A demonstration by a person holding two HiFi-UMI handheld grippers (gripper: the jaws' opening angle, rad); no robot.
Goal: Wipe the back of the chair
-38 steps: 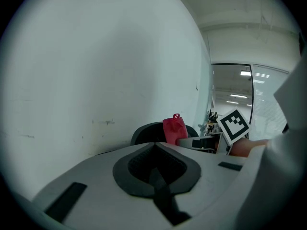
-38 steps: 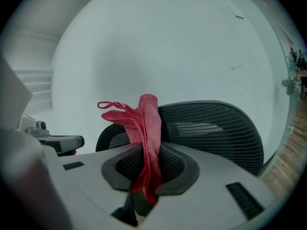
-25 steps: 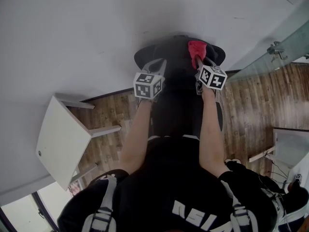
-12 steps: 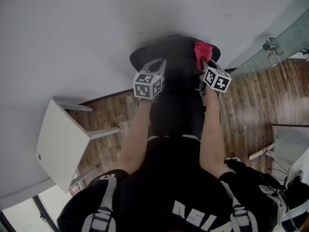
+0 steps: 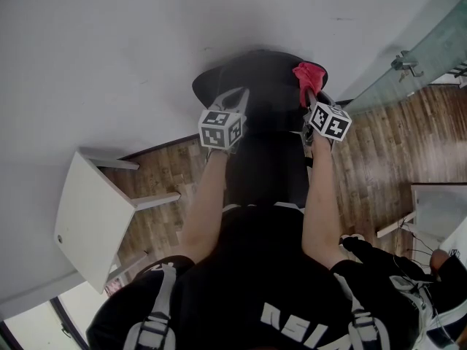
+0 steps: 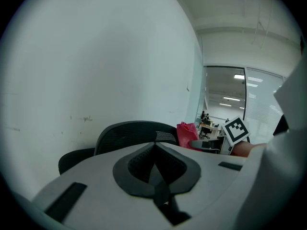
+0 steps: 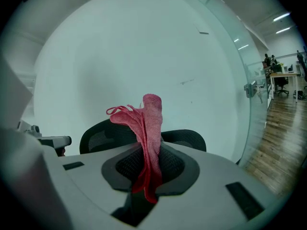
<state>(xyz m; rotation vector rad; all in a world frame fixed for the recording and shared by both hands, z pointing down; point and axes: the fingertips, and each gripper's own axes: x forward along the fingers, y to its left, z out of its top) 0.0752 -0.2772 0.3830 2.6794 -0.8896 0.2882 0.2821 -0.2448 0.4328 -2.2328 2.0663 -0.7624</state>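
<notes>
A black mesh chair back (image 5: 252, 79) stands against a white wall (image 5: 109, 42), straight ahead of the person. A red cloth (image 5: 309, 75) sits near the right end of its top edge, clamped in the right gripper (image 5: 312, 99), with its folds sticking up out of the jaws. This looks like the wiping step; the next move likely calls for pressing the cloth flat and sweeping it along the mesh. Both forearms reach forward side by side. The left gripper (image 5: 235, 102) hovers near the left part of the back, jaws together with nothing between them.
</notes>
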